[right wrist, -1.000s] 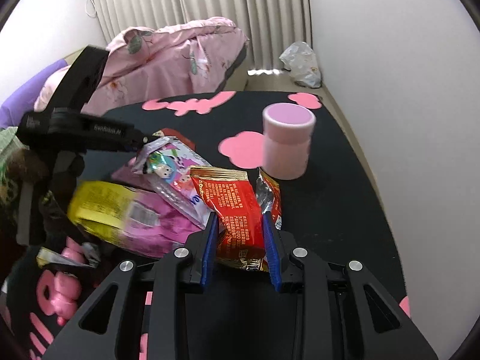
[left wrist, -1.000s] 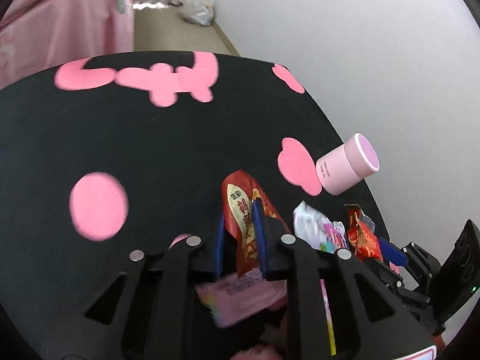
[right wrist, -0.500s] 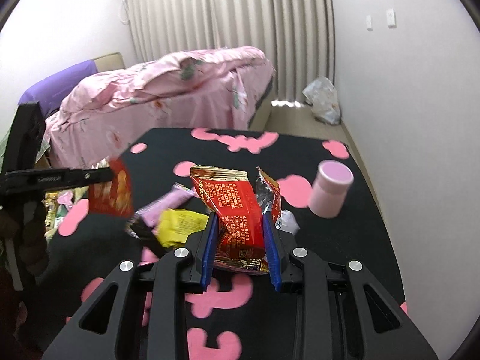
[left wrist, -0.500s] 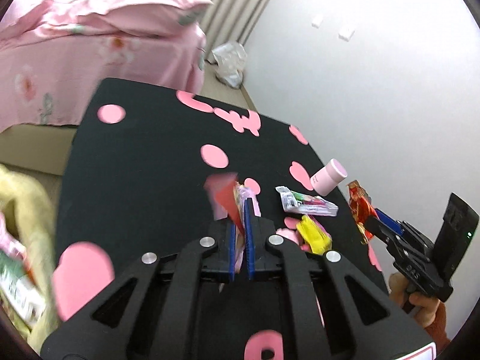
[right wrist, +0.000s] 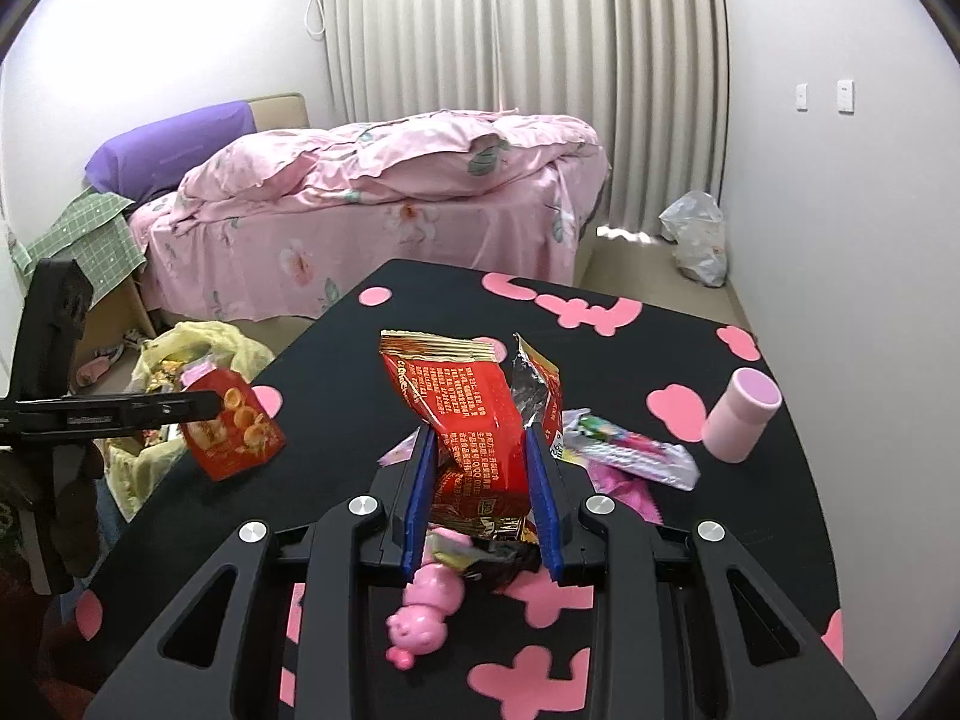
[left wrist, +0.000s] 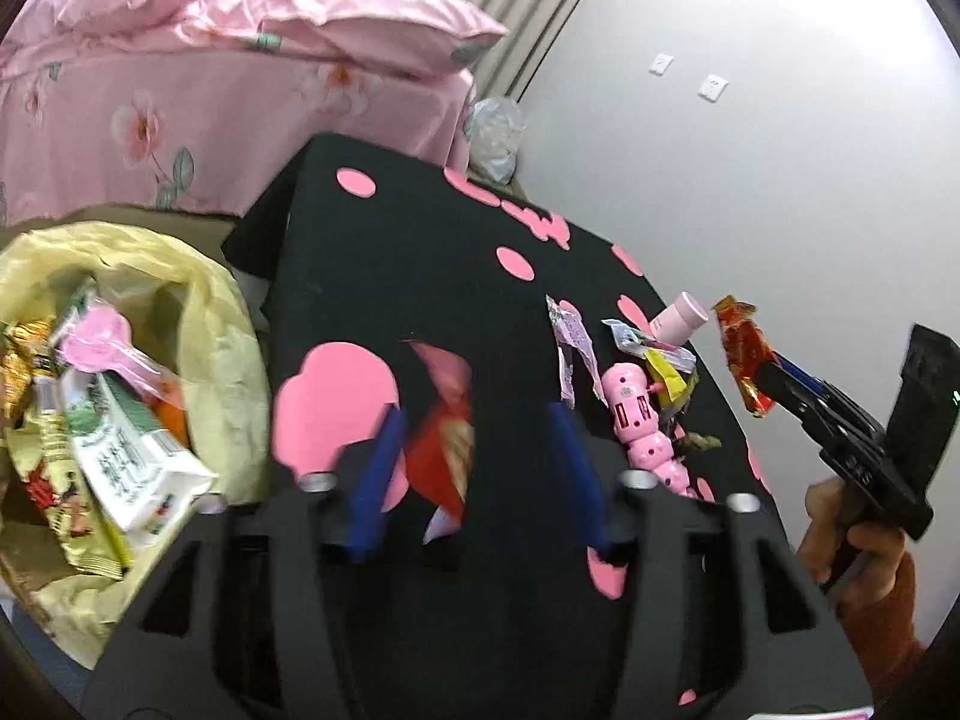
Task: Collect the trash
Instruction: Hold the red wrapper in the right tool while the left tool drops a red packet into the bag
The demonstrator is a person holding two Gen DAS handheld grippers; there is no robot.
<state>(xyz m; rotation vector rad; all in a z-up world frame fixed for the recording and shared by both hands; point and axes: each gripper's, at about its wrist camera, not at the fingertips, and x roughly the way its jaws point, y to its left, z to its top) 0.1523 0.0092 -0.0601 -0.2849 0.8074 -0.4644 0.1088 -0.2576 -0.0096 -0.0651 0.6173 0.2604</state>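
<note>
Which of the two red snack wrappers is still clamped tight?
The crumpled red wrapper with gold top, pinched in the right gripper. The other red packet hangs loose between the left gripper's just-opened jaws.

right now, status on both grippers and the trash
Left gripper jaws just opened, red wrapper loose between them, short of the yellow trash bag. Right gripper shut on red snack packet. Nothing blocking.

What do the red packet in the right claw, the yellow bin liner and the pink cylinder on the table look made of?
Red packet: glossy foil-lined plastic film; its torn flap shows silver inside. Yellow bin liner: thin, crinkled, slightly translucent plastic. Pink cylinder: smooth and matte, plastic or coated card; unclear which.
</note>
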